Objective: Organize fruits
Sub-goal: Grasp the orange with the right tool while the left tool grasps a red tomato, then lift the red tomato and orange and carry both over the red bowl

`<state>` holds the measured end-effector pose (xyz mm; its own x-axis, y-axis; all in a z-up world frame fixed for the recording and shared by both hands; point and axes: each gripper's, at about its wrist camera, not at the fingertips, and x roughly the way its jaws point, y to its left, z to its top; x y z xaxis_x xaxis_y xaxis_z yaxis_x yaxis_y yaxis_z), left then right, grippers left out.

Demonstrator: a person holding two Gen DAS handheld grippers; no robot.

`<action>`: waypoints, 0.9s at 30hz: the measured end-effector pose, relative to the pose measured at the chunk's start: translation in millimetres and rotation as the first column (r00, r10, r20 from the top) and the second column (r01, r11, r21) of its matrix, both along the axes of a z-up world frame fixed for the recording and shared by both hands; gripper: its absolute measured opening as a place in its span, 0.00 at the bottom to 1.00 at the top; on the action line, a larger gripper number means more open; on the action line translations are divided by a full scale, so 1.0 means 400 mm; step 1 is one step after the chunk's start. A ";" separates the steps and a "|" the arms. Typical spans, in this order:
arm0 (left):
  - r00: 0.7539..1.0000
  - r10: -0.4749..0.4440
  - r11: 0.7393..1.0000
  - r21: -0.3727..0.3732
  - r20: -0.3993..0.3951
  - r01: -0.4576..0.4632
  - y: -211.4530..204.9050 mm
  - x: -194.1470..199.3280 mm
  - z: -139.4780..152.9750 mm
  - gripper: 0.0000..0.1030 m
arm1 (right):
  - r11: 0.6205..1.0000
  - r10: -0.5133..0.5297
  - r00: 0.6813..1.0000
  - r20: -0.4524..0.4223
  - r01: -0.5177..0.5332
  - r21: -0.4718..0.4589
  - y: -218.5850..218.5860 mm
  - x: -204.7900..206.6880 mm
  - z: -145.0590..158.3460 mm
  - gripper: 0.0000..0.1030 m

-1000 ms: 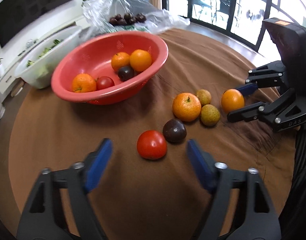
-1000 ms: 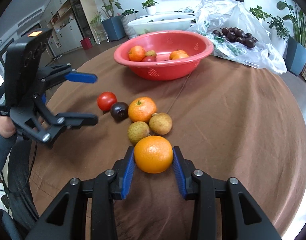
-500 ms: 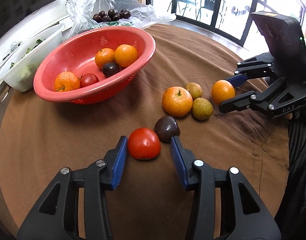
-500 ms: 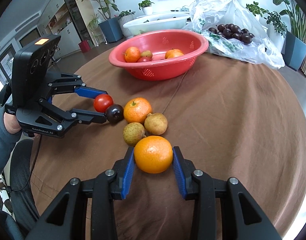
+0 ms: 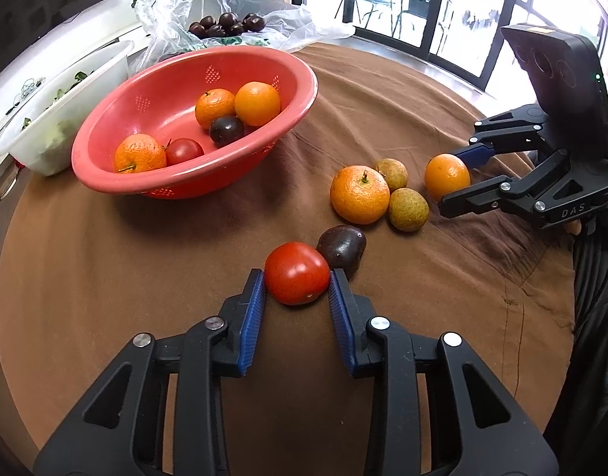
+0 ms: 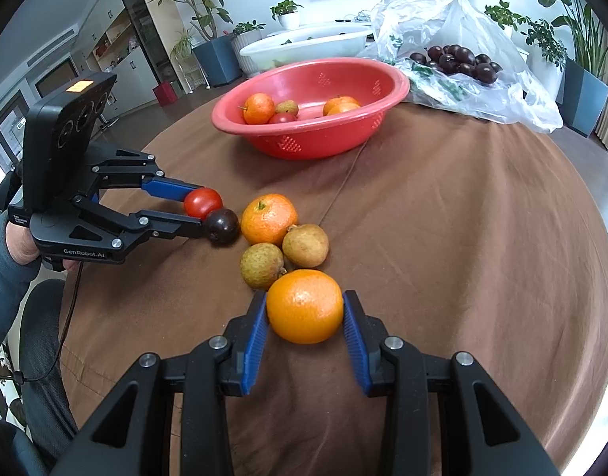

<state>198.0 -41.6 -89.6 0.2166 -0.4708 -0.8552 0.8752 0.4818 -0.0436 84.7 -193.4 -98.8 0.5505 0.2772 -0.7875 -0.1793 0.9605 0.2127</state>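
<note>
Red tomato (image 5: 296, 273) is sitting low centre on the brown-clothed tabletop (image 5: 145, 277), the left claw (image 5: 297, 291) closing on it, pads touching. The right claw (image 6: 305, 317) is gripping an orange (image 6: 304, 306). The red basket (image 5: 153, 91) is standing upper left.
</note>
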 end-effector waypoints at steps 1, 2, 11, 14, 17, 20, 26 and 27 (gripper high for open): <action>1.000 0.000 1.000 -0.001 -0.001 0.000 0.000 0.002 0.000 0.30 | 1.000 0.000 1.000 0.000 0.000 0.000 0.000 0.000 0.000 0.39; 1.000 0.001 1.000 -0.001 -0.002 -0.001 -0.001 0.003 0.000 0.30 | 1.000 0.000 1.000 -0.001 0.000 -0.001 0.000 0.000 0.000 0.39; 0.998 -0.032 0.999 -0.013 -0.048 0.031 -0.006 0.032 -0.004 0.32 | 1.000 0.000 1.000 0.001 0.000 0.001 0.000 0.000 0.000 0.39; 0.997 -0.048 0.999 -0.028 -0.054 0.046 -0.011 0.043 0.002 0.32 | 1.000 0.001 1.000 0.000 -0.001 0.001 -0.001 0.001 -0.001 0.39; 0.996 -0.064 0.998 -0.025 -0.069 0.062 -0.019 0.054 0.001 0.32 | 1.000 0.001 1.000 -0.002 -0.001 0.001 -0.002 0.000 -0.003 0.39; 0.996 -0.065 0.998 -0.020 -0.064 0.064 -0.020 0.052 0.001 0.30 | 1.000 -0.001 1.000 -0.002 0.001 0.001 -0.002 0.000 -0.003 0.39; 0.999 -0.043 0.999 -0.014 -0.025 0.043 -0.015 0.031 -0.001 0.29 | 1.000 -0.007 1.000 0.001 0.007 0.003 -0.002 -0.003 -0.003 0.39; 0.999 -0.039 0.999 -0.012 -0.018 0.038 -0.014 0.027 0.000 0.29 | 1.000 -0.008 1.000 0.004 0.008 0.004 -0.003 -0.003 -0.001 0.39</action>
